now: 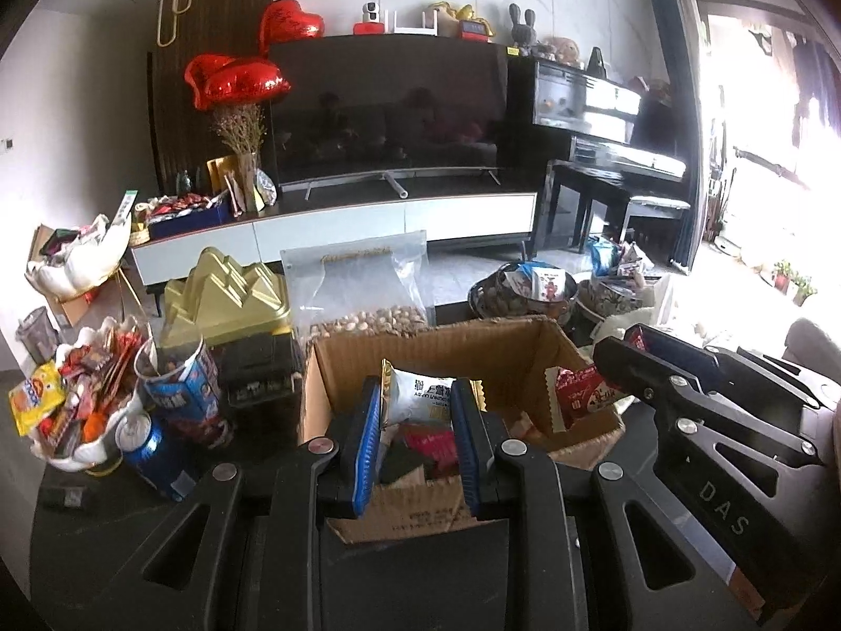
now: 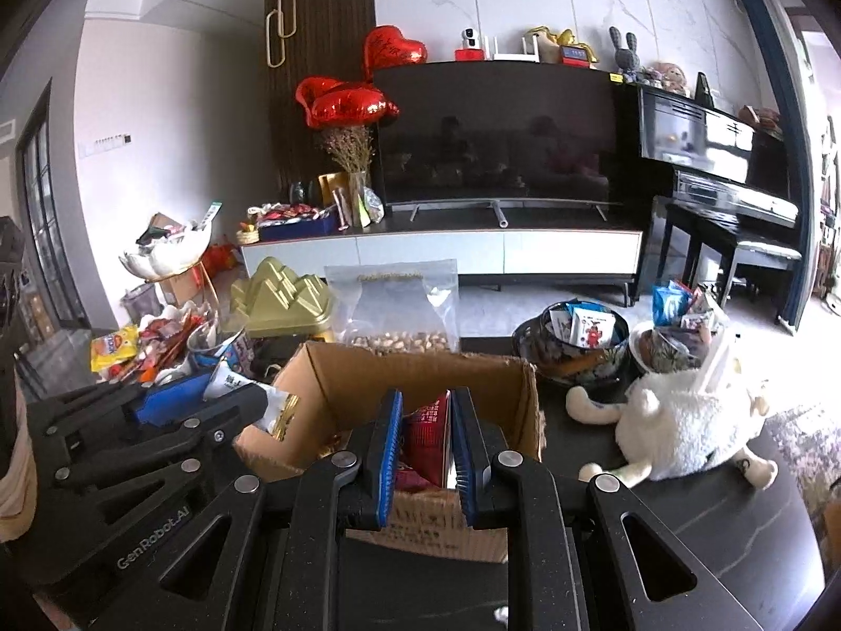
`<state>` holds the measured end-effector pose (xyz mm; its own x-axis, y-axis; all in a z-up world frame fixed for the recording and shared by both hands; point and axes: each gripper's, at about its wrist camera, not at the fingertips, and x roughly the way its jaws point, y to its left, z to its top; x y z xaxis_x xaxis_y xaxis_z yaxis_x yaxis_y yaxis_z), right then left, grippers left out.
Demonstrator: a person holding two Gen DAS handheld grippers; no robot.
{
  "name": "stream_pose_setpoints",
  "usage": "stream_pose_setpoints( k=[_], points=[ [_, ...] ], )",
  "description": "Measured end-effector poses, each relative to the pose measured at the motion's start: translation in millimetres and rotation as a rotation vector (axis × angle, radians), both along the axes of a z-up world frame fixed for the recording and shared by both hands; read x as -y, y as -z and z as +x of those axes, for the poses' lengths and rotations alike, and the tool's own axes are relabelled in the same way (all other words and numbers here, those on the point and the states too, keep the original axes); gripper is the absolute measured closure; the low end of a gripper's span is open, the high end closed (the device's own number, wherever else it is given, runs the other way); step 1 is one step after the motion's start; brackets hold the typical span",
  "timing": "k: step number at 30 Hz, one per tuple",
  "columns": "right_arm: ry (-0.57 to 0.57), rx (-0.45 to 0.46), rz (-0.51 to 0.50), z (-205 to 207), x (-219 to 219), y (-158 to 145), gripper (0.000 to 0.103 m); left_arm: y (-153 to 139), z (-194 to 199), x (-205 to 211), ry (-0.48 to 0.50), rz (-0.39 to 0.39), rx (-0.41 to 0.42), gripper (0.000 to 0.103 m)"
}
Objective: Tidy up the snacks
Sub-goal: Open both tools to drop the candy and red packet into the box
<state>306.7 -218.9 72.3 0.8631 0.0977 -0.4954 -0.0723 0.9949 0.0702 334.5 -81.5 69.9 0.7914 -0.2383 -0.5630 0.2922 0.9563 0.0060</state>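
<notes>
Over an open cardboard box (image 1: 525, 352) on the dark table, both grippers hold packets. My left gripper (image 1: 419, 389) is shut on a white snack packet (image 1: 420, 394) with a gold edge, pinched between its blue pads. In the left wrist view my right gripper (image 1: 609, 373) reaches in from the right with a red packet (image 1: 578, 394) at its tip. In the right wrist view the right gripper (image 2: 428, 399) is shut on that red packet (image 2: 428, 436) above the box (image 2: 420, 368). The left gripper (image 2: 252, 402) shows at the left with the white packet (image 2: 273, 410). More packets lie inside the box.
Behind the box stand a clear bag of nuts (image 1: 362, 310) and a gold box (image 1: 226, 294). Left are a white bowl of snacks (image 1: 89, 399) and a blue can (image 1: 152, 452). Dark bowls with packets (image 2: 578, 336) and a white plush toy (image 2: 683, 420) sit to the right.
</notes>
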Motion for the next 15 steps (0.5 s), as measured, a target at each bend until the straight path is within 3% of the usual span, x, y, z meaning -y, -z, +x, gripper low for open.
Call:
stream_pose_setpoints(
  k=[10, 12, 13, 14, 15],
  points=[
    [-0.014, -0.029, -0.051, 37.2, -3.6, 12.4, 0.083, 14.1, 44.6, 6.2, -0.009, 0.026, -0.036, 0.074],
    [-0.004, -0.031, -0.059, 42.3, -3.7, 15.0, 0.083, 15.6, 49.0, 6.9, -0.029, 0.041, -0.032, 0.052],
    [0.009, -0.025, -0.076, 43.6, -4.8, 15.6, 0.079, 16.3, 50.6, 6.5, -0.043, 0.049, -0.024, 0.048],
    [0.028, -0.023, -0.106, 45.1, -6.0, 17.2, 0.064, 16.3, 50.6, 5.6, -0.051, 0.052, -0.021, 0.048],
    [0.038, -0.024, -0.114, 46.6, -5.3, 18.3, 0.056, 16.6, 50.3, 3.4, -0.064, 0.054, -0.019, 0.047]
  ],
)
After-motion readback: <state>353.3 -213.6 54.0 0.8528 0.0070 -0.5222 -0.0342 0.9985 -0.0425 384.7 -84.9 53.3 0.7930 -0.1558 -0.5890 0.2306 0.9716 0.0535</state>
